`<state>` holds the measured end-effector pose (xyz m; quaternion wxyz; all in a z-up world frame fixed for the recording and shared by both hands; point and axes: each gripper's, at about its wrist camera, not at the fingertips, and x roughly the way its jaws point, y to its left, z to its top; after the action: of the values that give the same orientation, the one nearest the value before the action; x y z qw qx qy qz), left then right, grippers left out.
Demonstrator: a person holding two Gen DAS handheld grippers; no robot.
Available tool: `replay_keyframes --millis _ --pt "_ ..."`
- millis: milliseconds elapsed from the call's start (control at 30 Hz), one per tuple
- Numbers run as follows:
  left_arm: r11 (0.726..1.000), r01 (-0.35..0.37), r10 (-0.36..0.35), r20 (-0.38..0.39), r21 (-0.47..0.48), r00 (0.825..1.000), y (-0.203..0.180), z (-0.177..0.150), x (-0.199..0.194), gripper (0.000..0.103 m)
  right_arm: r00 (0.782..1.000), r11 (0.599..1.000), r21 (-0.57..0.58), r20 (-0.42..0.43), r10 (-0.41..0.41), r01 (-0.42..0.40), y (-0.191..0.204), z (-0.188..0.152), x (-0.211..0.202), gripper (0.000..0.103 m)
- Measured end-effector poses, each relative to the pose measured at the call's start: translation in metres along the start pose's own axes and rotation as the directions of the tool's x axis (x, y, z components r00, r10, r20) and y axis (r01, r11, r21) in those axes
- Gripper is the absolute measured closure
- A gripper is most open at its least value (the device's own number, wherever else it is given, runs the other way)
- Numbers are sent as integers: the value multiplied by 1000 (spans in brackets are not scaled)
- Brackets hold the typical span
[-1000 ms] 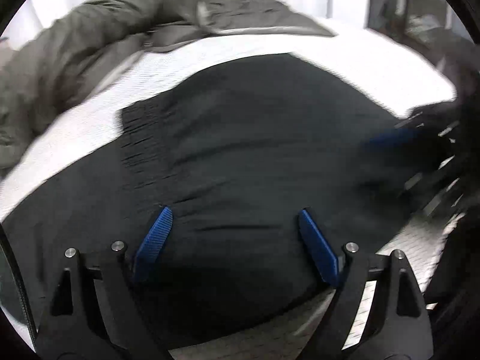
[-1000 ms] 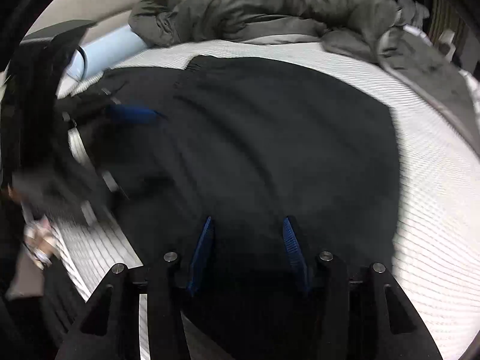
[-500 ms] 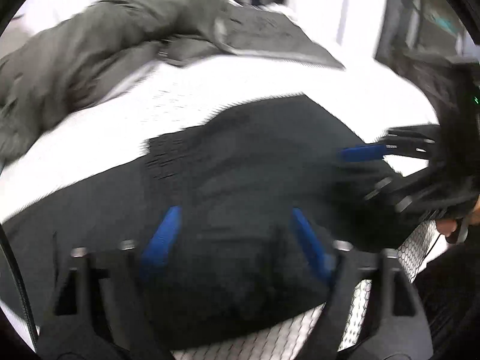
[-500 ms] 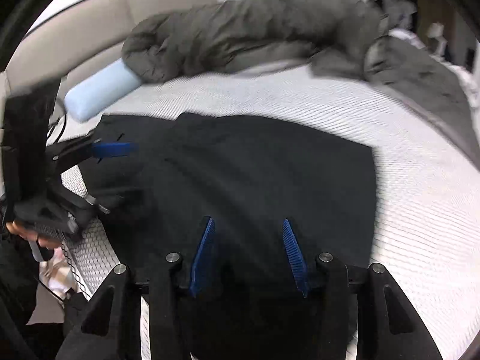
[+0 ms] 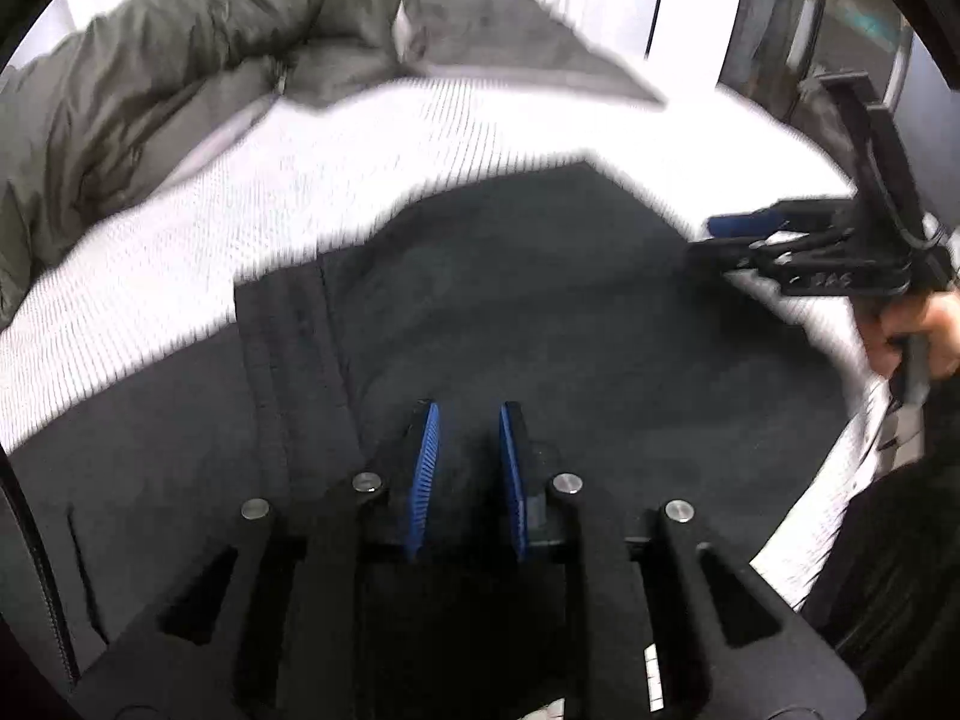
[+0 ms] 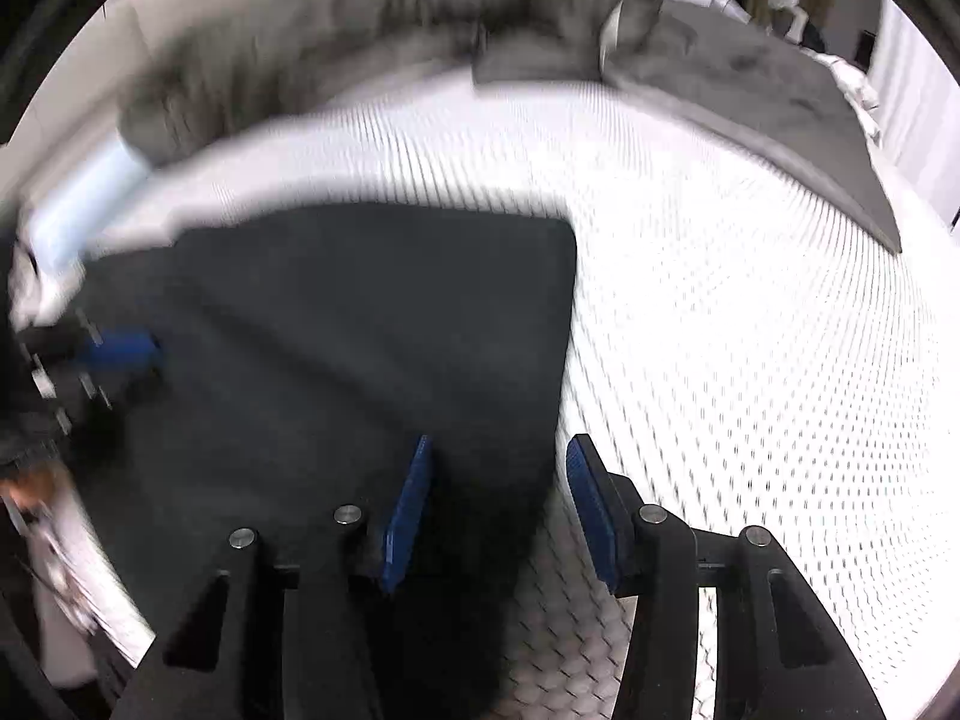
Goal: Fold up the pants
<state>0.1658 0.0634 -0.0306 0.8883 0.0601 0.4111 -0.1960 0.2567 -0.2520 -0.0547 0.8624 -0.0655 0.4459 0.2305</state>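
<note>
The pants (image 5: 540,312) lay flat and dark on the white bed (image 5: 300,180), already doubled into a broad block, with the gathered waistband (image 5: 282,330) toward the left in the left wrist view. The left gripper (image 5: 465,468) sat low over the near part of the cloth with its blue pads drawn close together; whether a pinch of fabric lay between them I could not tell, since the dark cloth hid any ridge. The right gripper (image 6: 498,510) stood wide apart, straddling the pants' right edge (image 6: 561,360), one pad over the cloth and the other over the bare bed. Both views were smeared by motion. The step in hand looked like taking hold for the next fold. To do it well, the right gripper should probably settle lower so that the edge runs fully between the pads, catching every layer and not only the top one, before closing. The two holds would best sit level along the same edge, so the cloth lifts evenly and the crease lands straight. A grey jacket (image 5: 180,60) heaped at the far side of the bed lay well apart from the pants and seemed unlikely to interfere.
</note>
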Motion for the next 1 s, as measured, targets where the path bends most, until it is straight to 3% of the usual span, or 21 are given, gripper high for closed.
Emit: replay_keyframes --millis 67,133,200,267,333,400,500,600,667,700,733,767,800,833,900,1000 --pt "1000 -29 29 22 2 999 5 17 2 69 996 999 -5 75 39 -38 13 18 -8 54" --pt "998 -69 69 -17 -8 998 14 32 20 68 995 998 -28 79 62 -60 30 33 2 54" --pt "996 -81 79 -60 -26 995 24 42 43 68 995 994 -46 35 99 -97 47 45 30 54" --pt "993 -79 69 -116 -82 991 39 41 66 68 990 991 -53 -63 122 -126 64 42 54 54" --pt "992 -41 28 -108 -117 994 47 37 70 68 993 991 -124 -111 43 -57 73 40 71 54" --pt "995 -32 23 -96 -100 995 49 34 65 68 993 976 -213 -95 -73 52 75 35 70 50" --pt "995 -47 39 -87 -92 995 50 29 55 68 982 964 -214 -73 -176 157 52 31 65 47" --pt "986 -115 105 -87 -118 991 52 22 36 65 987 972 -194 -53 -149 137 39 28 55 46" --pt "983 -97 88 -60 -156 994 55 12 17 64 991 976 -182 -38 -129 120 36 25 40 45" --pt "982 -82 74 -47 -172 996 55 4 5 59 995 982 -165 -18 -98 94 35 24 28 42" --pt "979 -76 72 -29 -191 997 54 -6 -10 47 998 987 -145 5 -64 65 36 24 16 39" --pt "973 -82 83 -4 -217 997 54 -17 -24 37 999 993 -117 36 -30 34 36 23 4 27" --pt "965 -87 96 24 -249 995 55 -26 -36 16 997 997 -81 72 -8 14 37 19 -7 13" --pt "954 -86 106 56 -286 993 57 -36 -49 6 994 999 -49 106 -3 8 39 14 -17 9" --pt "935 -80 115 80 -346 990 59 -53 -60 4 994 997 -74 110 28 -20 58 2 -22 8" --pt "934 -71 93 48 -349 995 49 -65 -55 4 999 979 -202 45 22 -13 97 -16 -11 8"
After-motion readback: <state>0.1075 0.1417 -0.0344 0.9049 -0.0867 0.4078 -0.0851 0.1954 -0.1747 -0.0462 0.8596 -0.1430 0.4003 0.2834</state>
